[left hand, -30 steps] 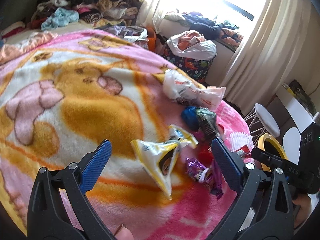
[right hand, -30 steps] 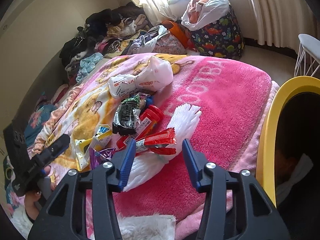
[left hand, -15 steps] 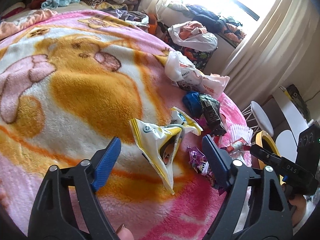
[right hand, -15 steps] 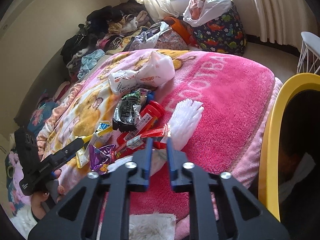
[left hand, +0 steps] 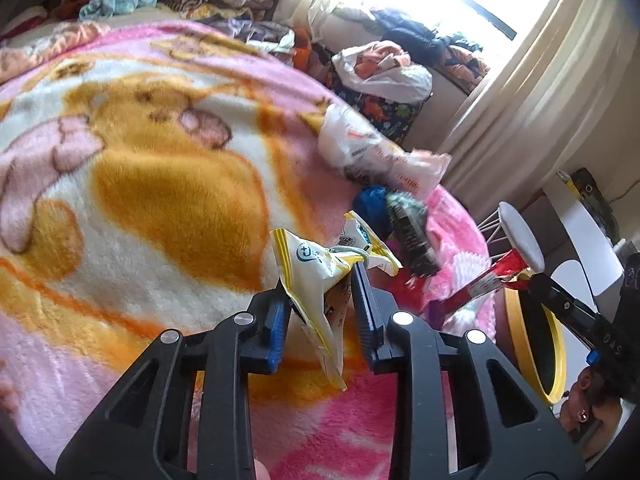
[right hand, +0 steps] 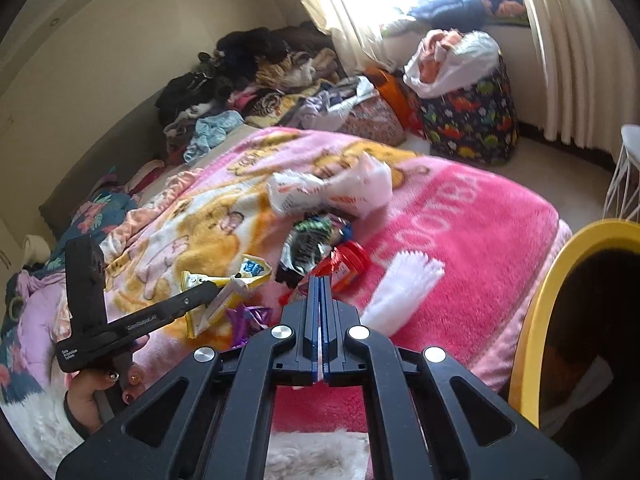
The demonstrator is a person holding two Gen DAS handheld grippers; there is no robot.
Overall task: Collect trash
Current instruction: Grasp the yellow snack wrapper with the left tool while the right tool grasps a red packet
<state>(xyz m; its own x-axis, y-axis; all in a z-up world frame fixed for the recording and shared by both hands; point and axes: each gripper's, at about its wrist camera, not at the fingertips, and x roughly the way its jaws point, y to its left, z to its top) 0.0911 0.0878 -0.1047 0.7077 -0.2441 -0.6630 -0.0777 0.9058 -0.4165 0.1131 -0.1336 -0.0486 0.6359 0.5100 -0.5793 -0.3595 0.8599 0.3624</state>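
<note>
The left gripper had just closed on a yellow-and-white wrapper over the bed's pink blanket lettered "FOOTBA". The right gripper pinched a red wrapper; its writing was unreadable.

Pink cartoon blanket, heaped clothes, dinosaur-print hamper, curtains.

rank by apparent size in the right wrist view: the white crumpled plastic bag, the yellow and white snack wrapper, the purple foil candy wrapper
1. White crumpled plastic bag, largest though farthest from the camera.
2. Yellow and white snack wrapper.
3. Purple foil candy wrapper, smallest, partly hidden behind the gripper.
</note>
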